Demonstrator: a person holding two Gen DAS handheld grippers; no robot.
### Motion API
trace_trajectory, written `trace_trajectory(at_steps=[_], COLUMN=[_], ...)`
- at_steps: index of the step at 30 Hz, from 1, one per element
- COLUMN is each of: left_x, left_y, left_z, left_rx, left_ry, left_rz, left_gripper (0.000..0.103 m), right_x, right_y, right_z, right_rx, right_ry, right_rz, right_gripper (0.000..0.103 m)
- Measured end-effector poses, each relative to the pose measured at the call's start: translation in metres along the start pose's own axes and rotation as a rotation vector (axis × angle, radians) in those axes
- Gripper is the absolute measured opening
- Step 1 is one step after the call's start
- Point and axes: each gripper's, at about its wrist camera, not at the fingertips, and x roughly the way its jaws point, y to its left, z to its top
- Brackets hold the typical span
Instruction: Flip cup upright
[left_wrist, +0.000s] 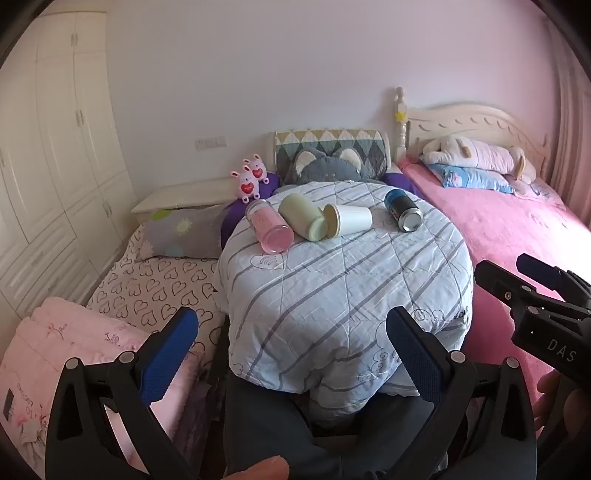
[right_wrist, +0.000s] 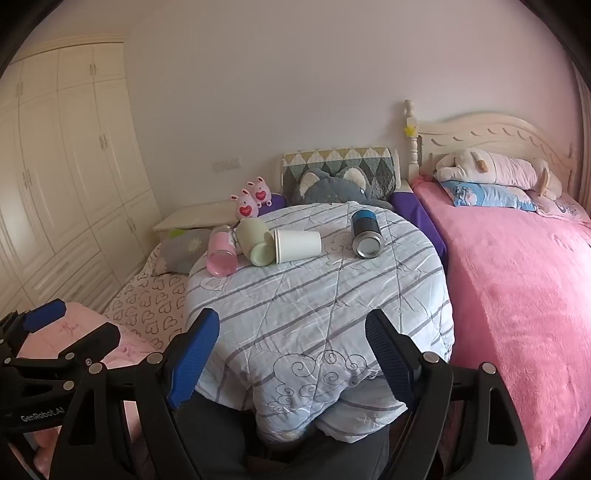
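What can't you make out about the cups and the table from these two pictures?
- Table under the striped quilt: fully covered in both views.
- White cup: its open end faces left, hidden in both views by the green cup.
- Pink cup: print too small to read.
- Blue can: label too small; its far end faces away.

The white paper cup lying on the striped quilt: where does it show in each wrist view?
Left wrist: white paper cup lies on its side, just above centre, mouth toward the green cup.
Right wrist: white paper cup sits at centre, slightly left.
Shared landmark: the blue can, apart to its right in both.
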Motion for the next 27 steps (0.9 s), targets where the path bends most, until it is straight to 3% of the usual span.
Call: trace_trajectory(at_steps=[27], left_x=[0.017], left_y=[0.003], left_z=[-0.007], left_rx=[-0.001], left_ry=[0.013], left_rz=[0.003], left_gripper=[0.103], right_x=[0.003], right_y=[-0.003], right_z=[-0.001], right_rx=[0.004], right_ry=[0.009], right_rz=[0.004], right_gripper=[0.083])
